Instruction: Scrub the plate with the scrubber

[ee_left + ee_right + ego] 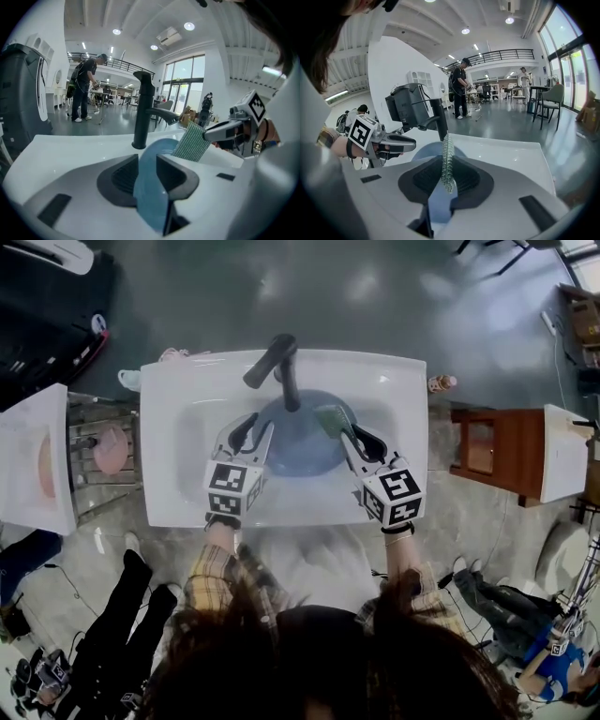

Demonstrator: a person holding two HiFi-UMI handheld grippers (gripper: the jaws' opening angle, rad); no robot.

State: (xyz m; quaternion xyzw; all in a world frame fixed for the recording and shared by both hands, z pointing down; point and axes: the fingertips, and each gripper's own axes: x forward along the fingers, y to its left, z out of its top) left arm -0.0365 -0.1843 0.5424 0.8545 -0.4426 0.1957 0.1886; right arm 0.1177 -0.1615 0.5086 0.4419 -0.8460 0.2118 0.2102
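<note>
While the left gripper [255,432], jaws apart, straddles the plate [300,448] to steady it, the right gripper [356,439] clamps the scrubber [333,418].

Round recessed ceiling lamps [189,26] and tall glass windows [183,84] light both gripper views brightly and evenly. The head view is dimmer, with pale glare on the glossy grey floor [375,287]. The gripper views bend strongly and end in a black border; the round blue plate [151,187] near the lens is soft.
</note>
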